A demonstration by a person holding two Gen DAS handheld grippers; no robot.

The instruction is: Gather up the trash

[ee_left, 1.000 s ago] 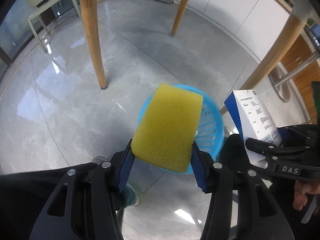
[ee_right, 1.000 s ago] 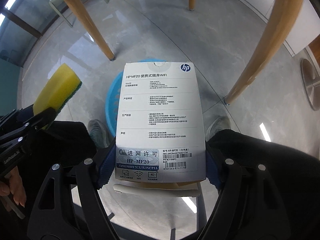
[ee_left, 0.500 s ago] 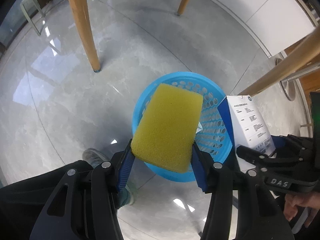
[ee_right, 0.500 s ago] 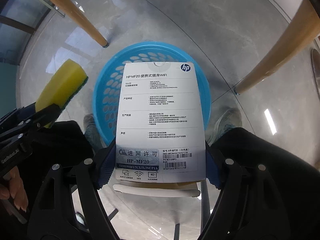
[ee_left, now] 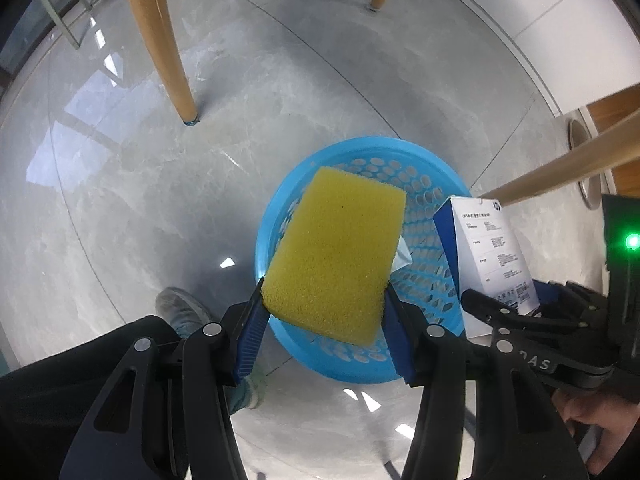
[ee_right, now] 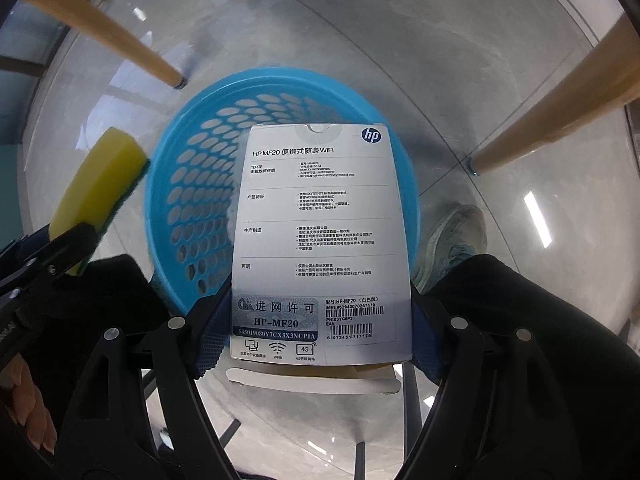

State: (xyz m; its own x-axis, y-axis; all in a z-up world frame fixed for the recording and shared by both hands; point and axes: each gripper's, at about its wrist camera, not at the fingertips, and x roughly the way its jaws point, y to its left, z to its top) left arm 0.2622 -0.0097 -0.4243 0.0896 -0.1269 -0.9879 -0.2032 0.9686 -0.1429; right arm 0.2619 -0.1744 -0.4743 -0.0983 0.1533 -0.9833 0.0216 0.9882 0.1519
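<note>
My left gripper (ee_left: 326, 322) is shut on a yellow sponge (ee_left: 336, 248) and holds it above the blue perforated basket (ee_left: 428, 192) on the floor. My right gripper (ee_right: 320, 332) is shut on a white HP box (ee_right: 320, 232) and holds it over the same basket (ee_right: 200, 168). The box (ee_left: 488, 256) shows at the right of the left wrist view. The sponge (ee_right: 96, 188) shows at the left of the right wrist view. A pale scrap (ee_left: 403, 254) lies inside the basket.
Wooden table legs (ee_left: 160, 40) (ee_right: 560, 120) stand on the grey tiled floor around the basket. The person's shoes (ee_left: 180, 308) (ee_right: 456, 236) and dark trousers are beside the basket. A white wall (ee_left: 540, 12) runs at the far right.
Both grippers have moved forward and lower over the basket, which now looks larger and sits under the sponge and the box. Both grips are unchanged.
</note>
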